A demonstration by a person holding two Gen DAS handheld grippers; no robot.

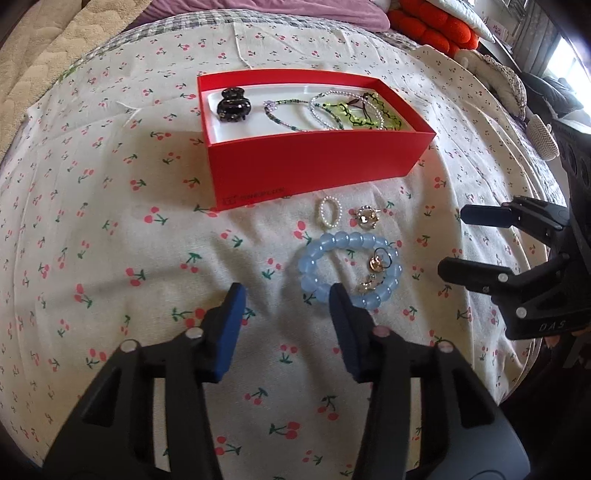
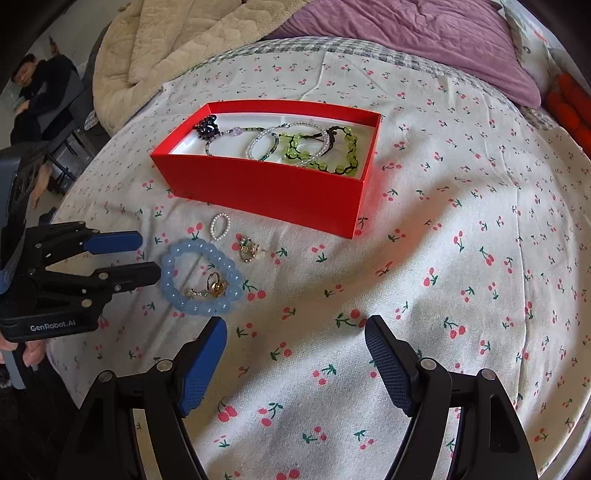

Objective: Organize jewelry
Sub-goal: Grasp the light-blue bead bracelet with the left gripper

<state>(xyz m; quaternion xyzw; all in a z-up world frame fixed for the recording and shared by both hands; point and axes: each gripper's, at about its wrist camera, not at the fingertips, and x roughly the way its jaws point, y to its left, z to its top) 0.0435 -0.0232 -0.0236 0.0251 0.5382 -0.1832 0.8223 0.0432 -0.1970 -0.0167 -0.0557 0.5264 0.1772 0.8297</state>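
A red box on the cherry-print bedspread holds a black hair claw, beaded bracelets and a green bead string. In front of it lie a small pearl ring, a gold ring and a blue bead bracelet with gold earrings inside its loop. My left gripper is open just left of the blue bracelet. My right gripper is open and empty, right of the jewelry.
A purple quilt and a beige blanket lie at the bed's far end. Orange cushions sit at the back right. A person sits beside the bed at the left.
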